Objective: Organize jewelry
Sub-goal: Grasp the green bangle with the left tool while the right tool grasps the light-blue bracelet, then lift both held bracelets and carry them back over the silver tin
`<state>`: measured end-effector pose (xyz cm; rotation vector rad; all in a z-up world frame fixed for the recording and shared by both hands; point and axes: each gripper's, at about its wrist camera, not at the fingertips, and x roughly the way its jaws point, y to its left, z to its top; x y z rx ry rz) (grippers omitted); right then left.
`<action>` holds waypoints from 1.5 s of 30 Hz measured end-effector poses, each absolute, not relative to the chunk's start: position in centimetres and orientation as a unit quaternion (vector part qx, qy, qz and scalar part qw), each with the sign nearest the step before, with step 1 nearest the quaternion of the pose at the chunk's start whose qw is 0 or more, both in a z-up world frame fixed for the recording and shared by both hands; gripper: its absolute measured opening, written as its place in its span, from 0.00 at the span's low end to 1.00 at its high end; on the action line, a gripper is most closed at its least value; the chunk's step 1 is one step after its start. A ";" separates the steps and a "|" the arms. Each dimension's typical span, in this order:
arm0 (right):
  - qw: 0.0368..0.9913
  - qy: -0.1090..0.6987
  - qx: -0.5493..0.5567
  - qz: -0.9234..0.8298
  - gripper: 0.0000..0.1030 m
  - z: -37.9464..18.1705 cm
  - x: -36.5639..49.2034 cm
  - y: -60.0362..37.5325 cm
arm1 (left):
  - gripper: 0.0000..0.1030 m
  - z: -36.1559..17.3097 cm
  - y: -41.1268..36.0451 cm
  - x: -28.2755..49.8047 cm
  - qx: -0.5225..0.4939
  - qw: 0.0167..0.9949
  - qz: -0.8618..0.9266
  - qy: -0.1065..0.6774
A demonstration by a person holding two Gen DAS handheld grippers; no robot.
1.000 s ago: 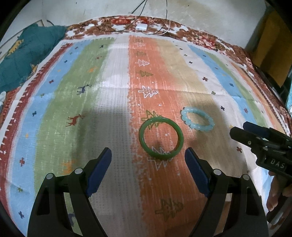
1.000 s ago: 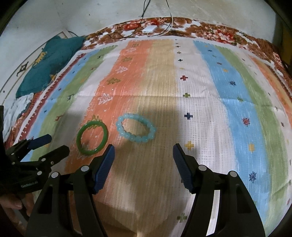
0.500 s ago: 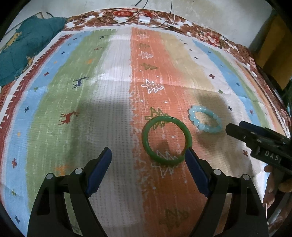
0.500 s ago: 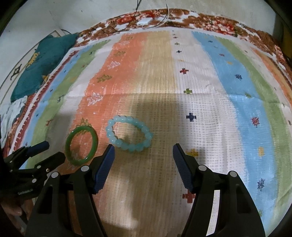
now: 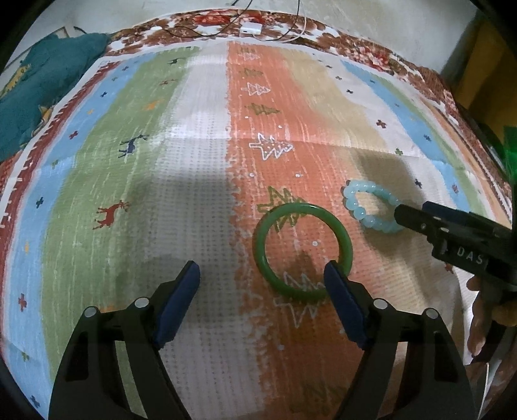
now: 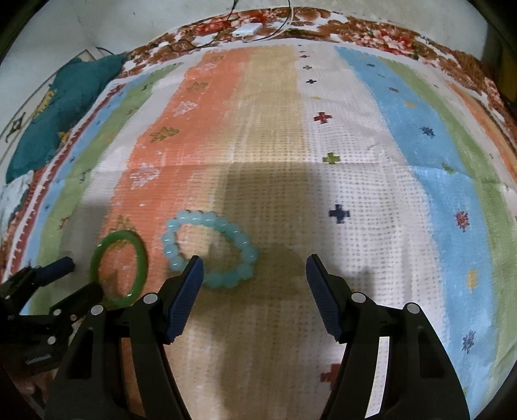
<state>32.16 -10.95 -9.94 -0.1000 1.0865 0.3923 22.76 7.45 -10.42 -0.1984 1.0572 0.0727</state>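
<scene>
striped mat (image 5: pixel 200 181), teal cloth (image 5: pixel 42 93), white charger (image 5: pixel 250 28)

At about three o'clock in your left wrist view, the right gripper (image 5: pixel 400 215) body carries white letters "DAS"; nothing else reads.

The left gripper (image 5: pixel 261 278), black-framed with dark blue ribbed pads, points steeply downward with its jaws apart; they have just been closing a little, with nothing pressed between the pads. The right gripper (image 6: pixel 254 269), of the same black and blue build, also tilts steeply down, its jaws parted and gripping nothing. Bare fingers (image 5: pixel 481 326) of the person's right hand curl under its black body.
</scene>
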 end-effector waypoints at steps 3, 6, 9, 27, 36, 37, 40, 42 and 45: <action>0.838 0.512 -0.043 0.184 0.64 -10.2 32.6 -11.0 | 0.71 -10.5 7.3 22.9 -0.086 0.859 0.039 0.503; 0.841 0.507 -0.045 0.181 0.64 -10.3 32.9 -10.9 | 0.68 -10.6 7.3 22.9 -0.080 0.859 0.043 0.504; 0.843 0.506 -0.047 0.178 0.64 -10.5 33.2 -10.6 | 0.62 -10.7 7.3 22.9 -0.071 0.859 0.050 0.505; 0.841 0.506 -0.094 0.167 0.18 -11.1 32.6 -10.3 | 0.08 -11.1 8.0 22.7 -0.055 0.859 0.055 0.505; 0.834 0.512 -0.100 0.179 0.12 -10.4 31.7 -10.5 | 0.06 -10.2 8.1 22.2 -0.057 0.857 0.054 0.510; 0.835 0.509 -0.105 0.181 0.12 -10.0 31.4 -10.5 | 0.06 -10.0 8.0 22.2 -0.056 0.857 0.053 0.509; 0.836 0.505 -0.109 0.187 0.12 -8.9 30.4 -10.6 | 0.06 -9.4 7.7 21.9 -0.057 0.860 0.050 0.505; 0.834 0.507 -0.101 0.191 0.12 -8.3 30.0 -10.9 | 0.07 -8.8 7.6 21.6 -0.058 0.862 0.049 0.502; 0.835 0.505 -0.099 0.198 0.12 -7.5 29.1 -11.2 | 0.07 -8.0 7.3 21.2 -0.060 0.867 0.046 0.493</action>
